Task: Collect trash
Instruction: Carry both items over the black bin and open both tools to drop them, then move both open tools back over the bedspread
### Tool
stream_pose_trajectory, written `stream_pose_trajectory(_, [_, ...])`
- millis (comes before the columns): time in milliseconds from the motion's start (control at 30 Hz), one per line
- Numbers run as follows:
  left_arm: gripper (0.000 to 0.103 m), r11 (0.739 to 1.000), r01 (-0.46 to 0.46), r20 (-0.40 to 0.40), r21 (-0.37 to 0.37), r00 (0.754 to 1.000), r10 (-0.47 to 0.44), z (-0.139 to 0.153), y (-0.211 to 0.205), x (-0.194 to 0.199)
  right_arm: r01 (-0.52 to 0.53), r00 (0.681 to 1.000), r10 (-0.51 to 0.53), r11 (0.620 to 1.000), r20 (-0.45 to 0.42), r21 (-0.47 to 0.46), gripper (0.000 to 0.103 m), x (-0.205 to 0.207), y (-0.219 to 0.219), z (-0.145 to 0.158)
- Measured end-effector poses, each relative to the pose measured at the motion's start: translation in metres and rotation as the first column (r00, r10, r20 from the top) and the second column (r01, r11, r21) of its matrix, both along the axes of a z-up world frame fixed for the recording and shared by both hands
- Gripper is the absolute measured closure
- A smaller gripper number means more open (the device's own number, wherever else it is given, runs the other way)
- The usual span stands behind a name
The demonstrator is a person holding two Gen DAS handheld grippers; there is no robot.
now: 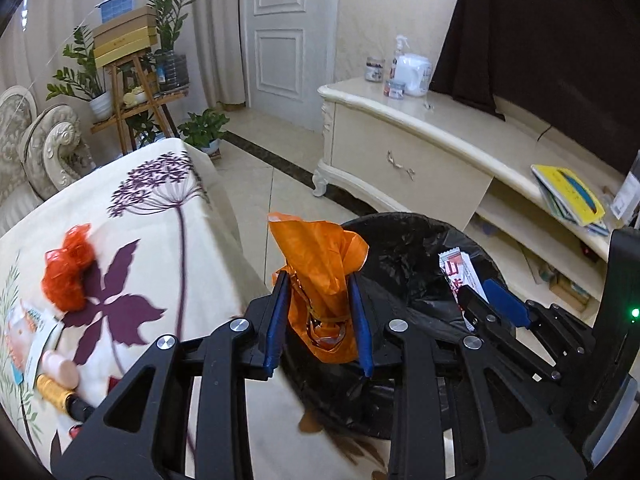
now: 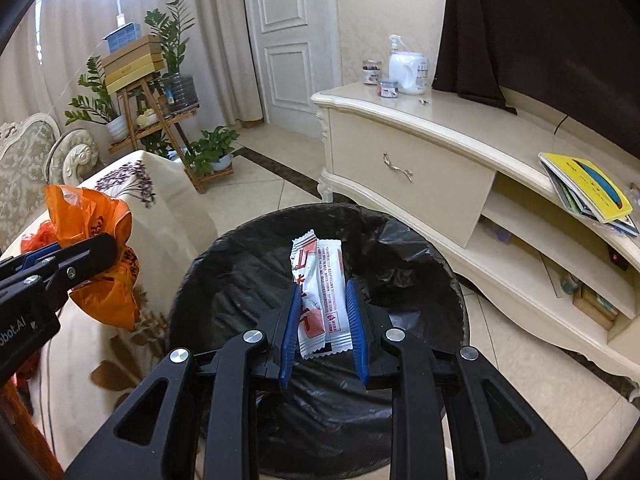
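The left gripper [image 1: 320, 320] is clamped on a crumpled orange plastic bag [image 1: 320, 264] that hangs at the near left edge of the black-lined trash bin [image 2: 256, 232], so if it lets go here the light bag could drift down between the bin and the table [image 1: 224, 248]. The right gripper [image 2: 324, 320] pinches a white-and-red snack wrapper [image 2: 320, 288] squarely over the bin's mouth, a safer drop, though the thin film may cling to a pad. Left on the floral tablecloth [image 1: 132, 216] lie a red crumpled bag [image 1: 68, 268] and small bottles [image 1: 60, 376], with tiled floor [image 1: 272, 184] and a cream TV cabinet [image 1: 420, 140] to the right.
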State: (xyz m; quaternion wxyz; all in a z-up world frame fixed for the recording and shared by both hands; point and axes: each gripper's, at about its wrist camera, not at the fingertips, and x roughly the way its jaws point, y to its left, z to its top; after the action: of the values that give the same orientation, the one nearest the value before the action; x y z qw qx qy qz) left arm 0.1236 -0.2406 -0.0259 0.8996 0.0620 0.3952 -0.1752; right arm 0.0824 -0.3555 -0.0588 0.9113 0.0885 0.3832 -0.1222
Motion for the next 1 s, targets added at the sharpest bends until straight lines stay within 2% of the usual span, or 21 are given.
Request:
stream_pose_trajectory(67, [0.071, 1.000, -0.008, -0.011, 0.008, 1.000, 0.008, -0.005, -0.007, 0.004, 0.010, 1.000, -0.010, 1.000, -0.003, 0.005, 0.075, 0.004, -0.005, -0.003])
stream_pose_trajectory(100, [0.065, 1.000, -0.011, -0.014, 0.008, 1.000, 0.011, -0.006, -0.008, 0.005, 0.015, 1.000, -0.015, 1.000, -0.005, 0.005, 0.073, 0.006, -0.008, -0.004])
stream_pose_trajectory(167, [0.053, 1.000, -0.020, -0.015, 0.011, 1.000, 0.020, -0.008, -0.010, 0.008, 0.028, 1.000, -0.028, 1.000, -0.002, 0.005, 0.062, 0.008, -0.013, -0.004])
stream_pose_trajectory(300, [0.050, 0.999, -0.022, -0.012, 0.024, 1.000, 0.023, -0.008, -0.011, 0.008, 0.040, 0.999, -0.040, 0.999, 0.007, 0.008, 0.059, 0.004, -0.017, -0.001])
stream_pose_trajectory(500, [0.039, 0.998, -0.058, 0.013, 0.016, 0.998, 0.058, 0.005, 0.010, -0.005, 0.041, 0.999, -0.041, 0.999, 0.021, 0.008, 0.048, -0.011, -0.009, 0.008])
stream_pose_trajectory(1000, [0.038, 0.986, -0.163, 0.027, 0.042, 0.986, 0.161, 0.028, 0.127, -0.070, -0.081, 0.995, 0.080, 0.997, 0.066, 0.005, 0.045, -0.059, 0.075, 0.041])
